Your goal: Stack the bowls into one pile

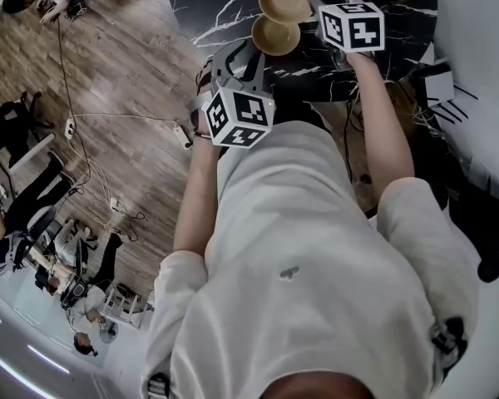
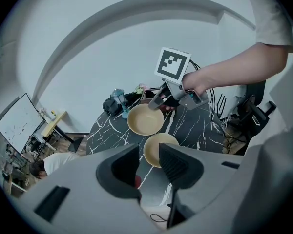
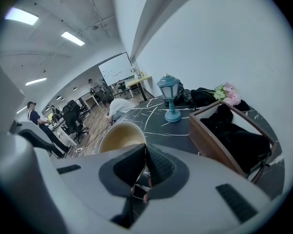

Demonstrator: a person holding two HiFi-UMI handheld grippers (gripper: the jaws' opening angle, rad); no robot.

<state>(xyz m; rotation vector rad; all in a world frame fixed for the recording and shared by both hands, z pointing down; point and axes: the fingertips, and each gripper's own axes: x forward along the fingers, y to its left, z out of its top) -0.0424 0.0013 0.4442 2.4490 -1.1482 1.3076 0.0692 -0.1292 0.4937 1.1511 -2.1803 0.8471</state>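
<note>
Tan bowl [image 3: 121, 136] above the black marble table [image 1: 208, 7] is pinched by its rim between the right gripper's [image 3: 145, 167] nearly closed jaws, its body ahead of them. Second tan bowl [image 2: 158, 147] rests on the table just beyond the left gripper's [image 2: 149, 165] jaws, which stand apart, gripping nothing.

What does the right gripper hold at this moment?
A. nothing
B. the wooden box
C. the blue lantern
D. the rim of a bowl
D: in its own view, the jaws of the right gripper are closed on the rim of the bowl.
</note>
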